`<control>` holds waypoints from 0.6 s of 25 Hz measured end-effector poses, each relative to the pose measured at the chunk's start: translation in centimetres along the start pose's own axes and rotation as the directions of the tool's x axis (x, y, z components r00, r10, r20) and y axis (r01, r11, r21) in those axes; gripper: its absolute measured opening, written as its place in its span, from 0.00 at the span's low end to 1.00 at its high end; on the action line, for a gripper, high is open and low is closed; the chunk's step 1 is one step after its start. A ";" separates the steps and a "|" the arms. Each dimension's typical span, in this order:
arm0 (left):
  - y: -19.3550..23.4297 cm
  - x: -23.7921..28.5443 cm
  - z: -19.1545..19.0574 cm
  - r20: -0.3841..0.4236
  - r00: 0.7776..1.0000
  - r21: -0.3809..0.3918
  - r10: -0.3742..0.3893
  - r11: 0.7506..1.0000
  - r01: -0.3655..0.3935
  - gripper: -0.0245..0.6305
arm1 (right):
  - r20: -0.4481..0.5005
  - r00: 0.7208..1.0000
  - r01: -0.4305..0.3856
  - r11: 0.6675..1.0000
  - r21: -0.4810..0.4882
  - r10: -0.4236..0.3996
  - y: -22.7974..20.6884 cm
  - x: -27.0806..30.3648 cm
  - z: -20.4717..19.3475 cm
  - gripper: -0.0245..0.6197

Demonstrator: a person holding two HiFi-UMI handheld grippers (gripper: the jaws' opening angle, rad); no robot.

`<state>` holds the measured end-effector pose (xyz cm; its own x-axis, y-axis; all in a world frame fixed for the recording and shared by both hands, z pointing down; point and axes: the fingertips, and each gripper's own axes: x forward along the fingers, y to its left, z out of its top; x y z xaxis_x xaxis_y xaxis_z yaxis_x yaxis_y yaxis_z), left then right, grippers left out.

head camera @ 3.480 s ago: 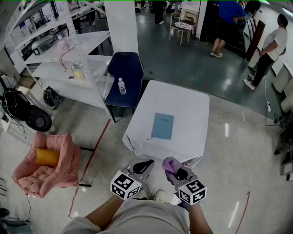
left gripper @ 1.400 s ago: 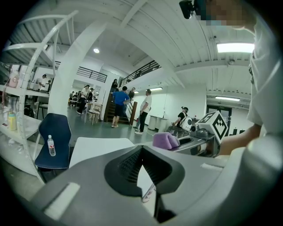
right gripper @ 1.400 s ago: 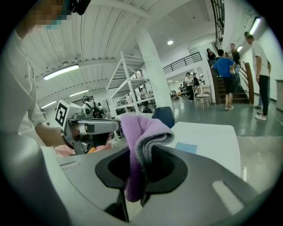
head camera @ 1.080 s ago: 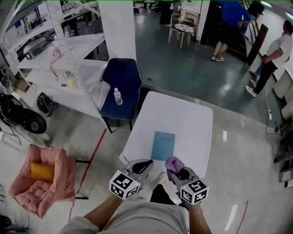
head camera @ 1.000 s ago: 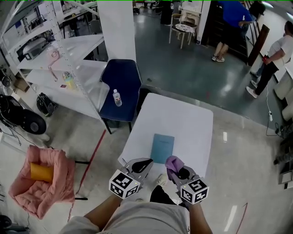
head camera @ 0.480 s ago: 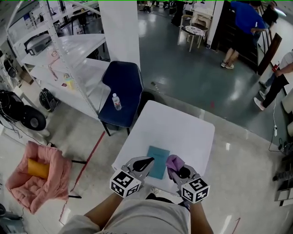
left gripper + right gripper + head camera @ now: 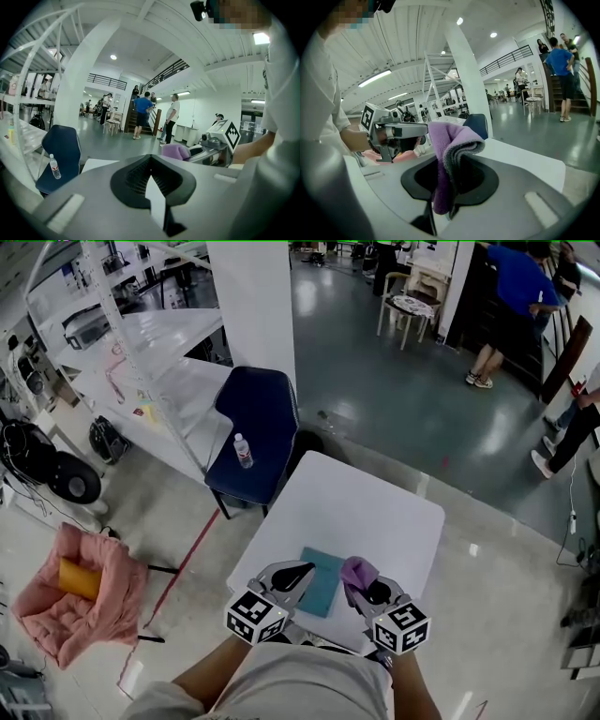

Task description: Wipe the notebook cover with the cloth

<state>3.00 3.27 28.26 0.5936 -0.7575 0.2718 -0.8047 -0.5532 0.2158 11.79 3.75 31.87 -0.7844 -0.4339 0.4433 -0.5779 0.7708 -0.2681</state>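
A teal notebook (image 7: pixel 323 583) lies flat at the near edge of the white table (image 7: pixel 361 507). My left gripper (image 7: pixel 296 572) hovers over the notebook's left edge, shut and holding nothing (image 7: pixel 151 180). My right gripper (image 7: pixel 363 581) hangs just right of the notebook, shut on a folded purple cloth (image 7: pixel 355 569). In the right gripper view the cloth (image 7: pixel 449 140) stands up out of the jaws (image 7: pixel 449 176) and droops over them. Each gripper shows in the other's view, the left gripper (image 7: pixel 396 132) and the right gripper (image 7: pixel 212 141) with the cloth (image 7: pixel 176 151). Both are above the table, not touching the notebook.
A dark blue chair (image 7: pixel 257 427) with a water bottle (image 7: pixel 244 451) on its seat stands against the table's far left. White shelving (image 7: pixel 131 352) and a white pillar (image 7: pixel 248 296) lie beyond. A pink cushioned seat (image 7: pixel 75 592) is at the left. People (image 7: pixel 511 296) stand far back.
The person has walked up to the table; the notebook, once well ahead, now lies right under the gripper tips. Both grippers keep the same pose and the cloth stays held.
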 end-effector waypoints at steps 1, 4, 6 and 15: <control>0.0 0.2 0.1 0.000 1.000 0.001 0.001 1.000 -0.001 0.04 | 0.000 1.000 -0.003 1.000 -0.001 0.003 -0.2 0.0 0.0 0.20; -0.2 0.8 0.2 -0.001 1.000 0.006 0.002 1.000 -0.002 0.04 | -0.001 1.000 -0.009 1.000 -0.006 0.009 -0.6 -0.1 0.0 0.20; -0.2 1.1 0.1 -0.006 1.000 0.009 -0.001 1.000 0.001 0.04 | 0.002 1.000 -0.008 1.000 -0.008 0.008 -0.9 -0.2 0.0 0.20; 0.0 1.8 -0.1 -0.025 0.999 0.005 -0.022 1.000 0.022 0.04 | -0.010 1.000 0.012 1.000 0.008 -0.012 -1.6 -0.1 -0.4 0.20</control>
<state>4.09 1.93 28.80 0.6114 -0.7363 0.2900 -0.7913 -0.5717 0.2167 12.88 2.77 32.55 -0.7751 -0.4382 0.4552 -0.5891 0.7618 -0.2696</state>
